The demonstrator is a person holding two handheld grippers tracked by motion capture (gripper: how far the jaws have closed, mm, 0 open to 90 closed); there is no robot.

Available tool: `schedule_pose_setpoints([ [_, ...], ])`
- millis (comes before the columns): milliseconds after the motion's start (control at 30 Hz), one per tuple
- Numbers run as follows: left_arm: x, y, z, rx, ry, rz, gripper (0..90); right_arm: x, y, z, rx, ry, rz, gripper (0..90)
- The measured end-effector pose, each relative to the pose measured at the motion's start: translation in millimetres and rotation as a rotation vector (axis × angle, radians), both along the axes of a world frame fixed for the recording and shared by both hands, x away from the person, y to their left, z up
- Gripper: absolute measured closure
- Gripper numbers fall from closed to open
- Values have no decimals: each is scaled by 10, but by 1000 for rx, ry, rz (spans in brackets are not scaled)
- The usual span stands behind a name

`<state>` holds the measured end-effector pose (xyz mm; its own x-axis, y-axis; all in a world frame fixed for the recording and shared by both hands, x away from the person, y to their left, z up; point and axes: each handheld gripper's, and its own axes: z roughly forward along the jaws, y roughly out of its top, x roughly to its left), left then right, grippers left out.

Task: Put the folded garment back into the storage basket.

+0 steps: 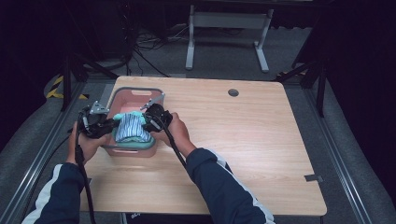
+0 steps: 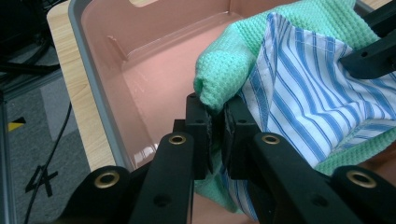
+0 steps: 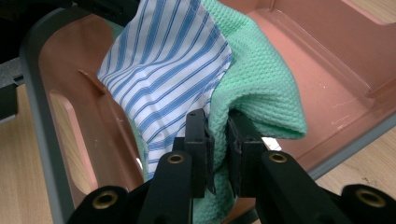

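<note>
I'm holding the folded bundle, a green waffle cloth point(image 1: 137, 138) with a blue-striped cloth point(image 1: 130, 127) on top, over the near end of the pink bin point(image 1: 133, 98), and both pairs of jaws are clamping shut on it. My left gripper point(image 2: 215, 127) is pinching the green cloth's rolled corner, with the bin's grey rim point(image 2: 87, 70) running just beside me on the outside and smooth pink floor lying bare beyond. My right gripper point(image 3: 219, 140) is biting the green fold right where the striped edge is hanging down, and the bin's side wall and rim are sitting close on that flank. From above, my two hands are flanking the bin at the left part of the counter point(image 1: 252, 140), the far end of the bin is lying open, and the broad wooden surface to the right is offering plenty of room.
</note>
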<state>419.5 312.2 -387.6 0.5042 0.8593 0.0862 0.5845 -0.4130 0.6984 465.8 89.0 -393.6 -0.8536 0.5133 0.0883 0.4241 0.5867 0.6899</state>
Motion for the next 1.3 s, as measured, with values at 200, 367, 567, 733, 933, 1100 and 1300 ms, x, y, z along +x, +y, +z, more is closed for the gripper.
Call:
schedule_pose_setpoints([
  [200, 3, -10, -18, 22, 14, 10, 810, 8, 6, -26, -9, 3, -5, 785],
  [367, 2, -17, -16, 41, 4, 32, 728, 18, -14, -32, -6, 7, -24, 727],
  [567, 5, -4, 0, 29, -15, 63, 598, 23, -67, -2, -8, -9, -31, 692],
  [733, -6, -13, 40, 23, -23, 63, 563, 11, -102, 33, -1, -17, -38, 669],
  [933, -33, -38, 72, 15, -29, 56, 508, -6, -143, 75, -1, -19, -44, 598],
  [1100, -60, -90, 91, 21, -30, 26, 470, -27, -196, 121, 3, -37, -53, 540],
  [1300, -145, -215, 125, 13, -41, -15, 365, -71, -325, 184, -21, -77, -54, 437],
])
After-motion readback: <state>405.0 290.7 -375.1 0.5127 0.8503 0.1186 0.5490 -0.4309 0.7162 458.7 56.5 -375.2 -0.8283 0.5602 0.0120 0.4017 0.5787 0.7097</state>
